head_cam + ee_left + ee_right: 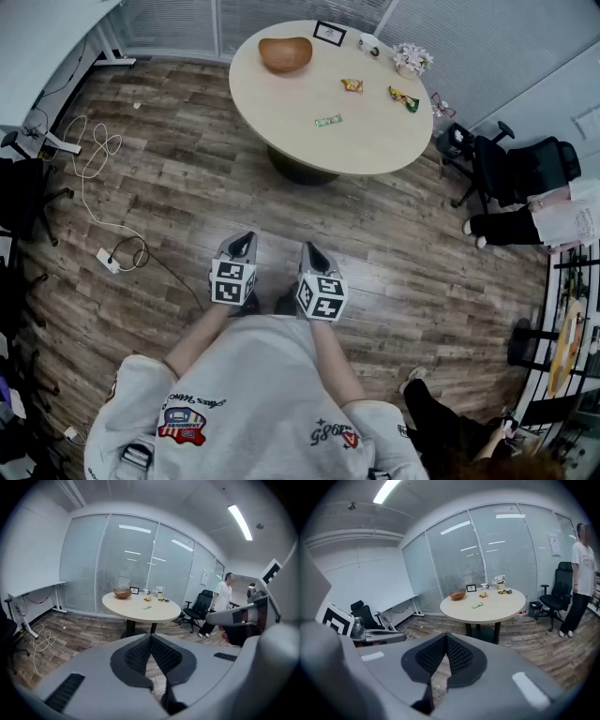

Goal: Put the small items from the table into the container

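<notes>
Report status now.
Left gripper, right gripper: jaws shut, empty. Green packet, orange packet, yellow-green packet on table, outside bowl. Nothing in the way; table out of reach.

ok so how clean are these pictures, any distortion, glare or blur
Head view: strong fisheye, the table and floorboards curve toward the edges. Left gripper view: dark round vignette, the ceiling light glares and mirrors in the glass wall. Right gripper view: same vignette, bowed wall lines, far table sharp.
</notes>
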`<state>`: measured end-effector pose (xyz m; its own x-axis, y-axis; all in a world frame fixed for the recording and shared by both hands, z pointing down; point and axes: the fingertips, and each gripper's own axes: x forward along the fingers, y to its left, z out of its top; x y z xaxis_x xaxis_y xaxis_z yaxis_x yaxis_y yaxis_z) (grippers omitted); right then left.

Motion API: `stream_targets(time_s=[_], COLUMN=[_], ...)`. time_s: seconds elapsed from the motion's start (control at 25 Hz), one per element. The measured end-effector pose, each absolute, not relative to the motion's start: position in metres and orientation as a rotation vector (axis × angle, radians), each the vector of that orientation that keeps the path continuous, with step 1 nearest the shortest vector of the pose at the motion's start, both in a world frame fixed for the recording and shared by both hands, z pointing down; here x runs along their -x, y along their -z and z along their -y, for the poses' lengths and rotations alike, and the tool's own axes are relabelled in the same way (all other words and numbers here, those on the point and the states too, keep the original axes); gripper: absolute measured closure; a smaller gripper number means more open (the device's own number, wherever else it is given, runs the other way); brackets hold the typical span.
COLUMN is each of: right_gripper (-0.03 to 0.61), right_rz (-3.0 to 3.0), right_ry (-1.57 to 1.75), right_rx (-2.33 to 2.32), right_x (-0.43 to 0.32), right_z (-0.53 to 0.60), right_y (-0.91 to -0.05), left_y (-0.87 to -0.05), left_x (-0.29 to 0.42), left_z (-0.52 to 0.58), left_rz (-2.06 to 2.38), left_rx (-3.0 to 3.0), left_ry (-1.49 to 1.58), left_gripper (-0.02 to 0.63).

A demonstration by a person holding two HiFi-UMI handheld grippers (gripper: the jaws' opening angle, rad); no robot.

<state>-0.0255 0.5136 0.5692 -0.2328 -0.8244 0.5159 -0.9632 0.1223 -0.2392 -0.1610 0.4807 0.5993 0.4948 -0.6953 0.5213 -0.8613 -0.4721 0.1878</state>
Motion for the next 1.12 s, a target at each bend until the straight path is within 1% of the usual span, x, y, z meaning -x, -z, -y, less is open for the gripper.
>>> stream_targets(time_s=[0.44,0.68,0.84,1.12], right_gripper=[0.577,0.577,0.577,0.577], right_rz=[2.157,2.121,2.108,2.163], right_ry=[-0.813,-0.843,-0.875,-0.884], right_rx=[-1.795,-1.836,-1.856,-1.814], right_x=[0.031,0.009,-0.01,-0.04], right_z=[-0.518,-0.501,-0.465,-0.346], right_y=[-0.571,-0.575,-0.585,-0.585], left_y=[-0.596,-0.599,-0.598,-0.584], left_x=[0.169,0.151,0.132,0.092], left_z=[-0.48,-0.453,-0.418,-0.326], left_rz=[1.285,1.255,1.23,1.233], left_rx=[-2.328,-2.325,-2.341,-2.363], left_ry=[-0.511,-0.526,-0.537,-0.535], left_gripper=[0.606,0.606,0.606,0.606])
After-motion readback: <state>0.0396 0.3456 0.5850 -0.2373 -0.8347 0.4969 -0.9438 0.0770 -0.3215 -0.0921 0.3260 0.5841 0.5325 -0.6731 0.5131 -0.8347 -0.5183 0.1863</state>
